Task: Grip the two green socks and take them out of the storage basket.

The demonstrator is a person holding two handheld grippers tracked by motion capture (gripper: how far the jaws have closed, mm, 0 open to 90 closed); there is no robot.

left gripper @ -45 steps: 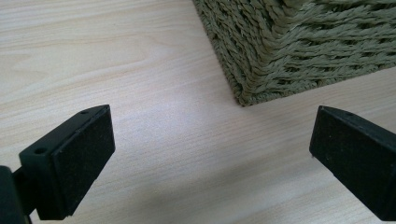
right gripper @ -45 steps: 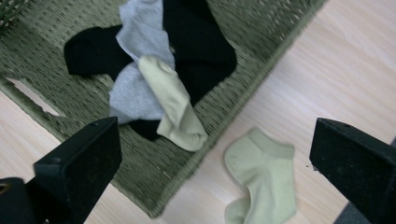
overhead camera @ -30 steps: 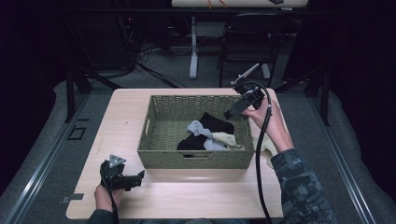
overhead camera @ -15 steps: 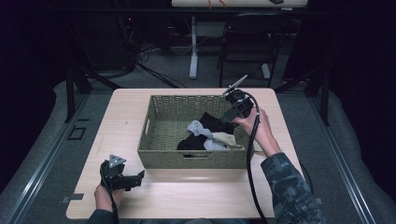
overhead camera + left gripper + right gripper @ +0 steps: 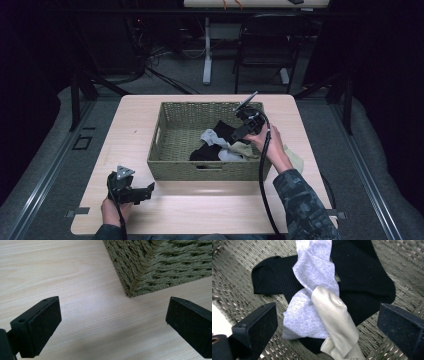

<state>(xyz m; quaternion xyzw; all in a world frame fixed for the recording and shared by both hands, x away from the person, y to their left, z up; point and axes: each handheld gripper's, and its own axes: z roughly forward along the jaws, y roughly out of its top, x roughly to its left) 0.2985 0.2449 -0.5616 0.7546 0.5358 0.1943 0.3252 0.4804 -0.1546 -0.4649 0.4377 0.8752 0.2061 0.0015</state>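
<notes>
- While the right tool (image 5: 239,131) hangs over the right half of the basket (image 5: 170,131), its jaws stand spread wide with nothing between them.
- Seen from the right tool's own view, the socks lie just below the jaws on the basket's woven floor: a grey sock (image 5: 312,287) draped across a black sock (image 5: 367,282), and a cream sock (image 5: 335,320) lying over the grey one's lower end.
- From the high view, the sock pile (image 5: 222,145) sits toward the basket's near right corner, well inside the rim.
- Another pale cloth (image 5: 295,159) lies on the bench (image 5: 210,210) just outside the basket's right wall, partly hidden by the right hand (image 5: 267,142).
- The left tool (image 5: 145,191) rests low near the bench's near left corner, just off the basket's near left corner.
- Its jaws are spread too, empty, with bare bench between them and the basket's corner (image 5: 140,282) just ahead.
- The basket stands about mid-bench, nearer the far edge.
</notes>
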